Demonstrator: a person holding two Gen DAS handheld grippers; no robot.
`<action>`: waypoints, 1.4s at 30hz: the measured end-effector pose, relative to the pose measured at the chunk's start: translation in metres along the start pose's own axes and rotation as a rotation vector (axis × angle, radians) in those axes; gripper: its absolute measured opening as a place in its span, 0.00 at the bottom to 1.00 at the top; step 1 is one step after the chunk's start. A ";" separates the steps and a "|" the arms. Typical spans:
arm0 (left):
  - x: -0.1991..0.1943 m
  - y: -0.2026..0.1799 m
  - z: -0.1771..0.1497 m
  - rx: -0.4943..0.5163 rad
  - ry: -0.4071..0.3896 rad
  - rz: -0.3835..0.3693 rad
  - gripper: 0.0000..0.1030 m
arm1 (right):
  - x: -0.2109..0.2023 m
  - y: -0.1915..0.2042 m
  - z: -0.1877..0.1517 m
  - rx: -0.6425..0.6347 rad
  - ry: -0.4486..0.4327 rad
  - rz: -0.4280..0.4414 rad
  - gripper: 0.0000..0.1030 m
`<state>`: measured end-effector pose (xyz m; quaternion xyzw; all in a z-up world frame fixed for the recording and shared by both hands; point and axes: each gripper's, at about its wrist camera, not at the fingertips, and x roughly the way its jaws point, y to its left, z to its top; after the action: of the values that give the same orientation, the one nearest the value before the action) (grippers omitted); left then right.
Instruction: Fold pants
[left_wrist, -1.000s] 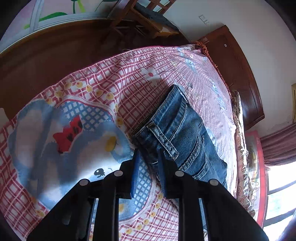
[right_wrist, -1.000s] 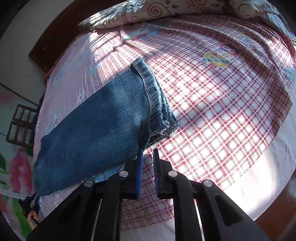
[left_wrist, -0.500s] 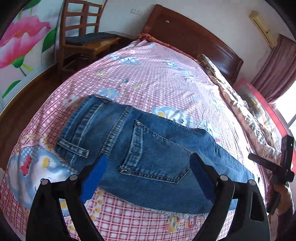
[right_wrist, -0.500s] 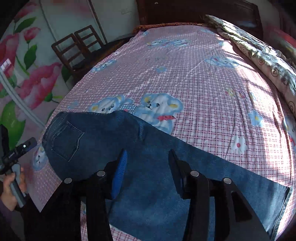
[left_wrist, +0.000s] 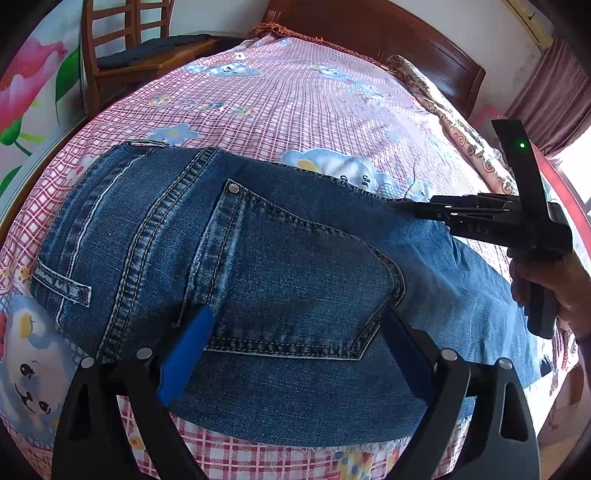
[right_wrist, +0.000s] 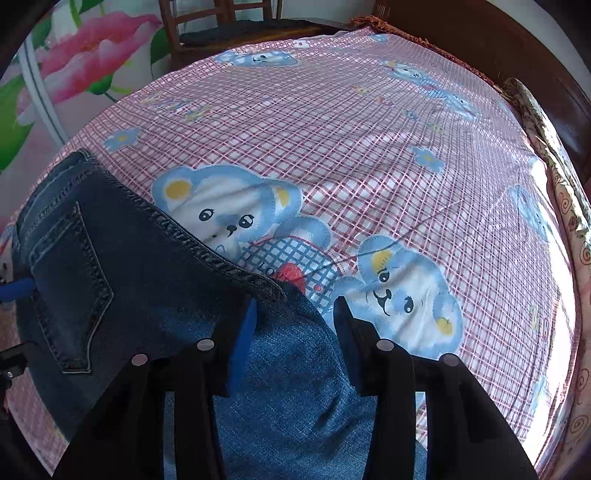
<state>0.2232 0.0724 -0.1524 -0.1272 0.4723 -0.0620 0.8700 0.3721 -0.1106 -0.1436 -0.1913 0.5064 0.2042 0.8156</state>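
Note:
Blue jeans (left_wrist: 280, 273) lie flat across the near side of the bed, folded in half lengthwise, back pocket up, waistband at the left. My left gripper (left_wrist: 295, 325) is open, its blue-padded fingers straddling the back pocket close above the denim. My right gripper (right_wrist: 295, 314) is open just above the jeans (right_wrist: 122, 280) at the crotch seam edge. In the left wrist view the right gripper (left_wrist: 406, 205) reaches in from the right over the far edge of the jeans.
The bed has a pink checked sheet with blue bears (right_wrist: 332, 129). A wooden headboard (left_wrist: 388, 40) and patterned pillows (left_wrist: 461, 122) lie at the far right. A wooden chair (left_wrist: 140, 48) stands beyond the bed's left side.
Both grippers opened from near shut and moved. They came down closer over the jeans. The left now straddles the back pocket, the right sits at the crotch seam.

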 end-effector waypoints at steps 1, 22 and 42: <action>0.001 -0.002 -0.001 0.012 0.001 0.011 0.89 | 0.002 0.003 0.002 -0.011 0.004 0.012 0.12; 0.001 -0.006 0.050 0.082 -0.073 -0.004 0.90 | -0.048 0.009 -0.031 0.200 -0.176 0.097 0.05; 0.026 0.004 0.056 0.136 -0.022 0.191 0.80 | -0.069 -0.020 -0.124 0.290 -0.140 -0.032 0.34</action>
<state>0.2843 0.0798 -0.1447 -0.0229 0.4676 -0.0093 0.8836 0.2626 -0.2015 -0.1307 -0.0648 0.4694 0.1289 0.8711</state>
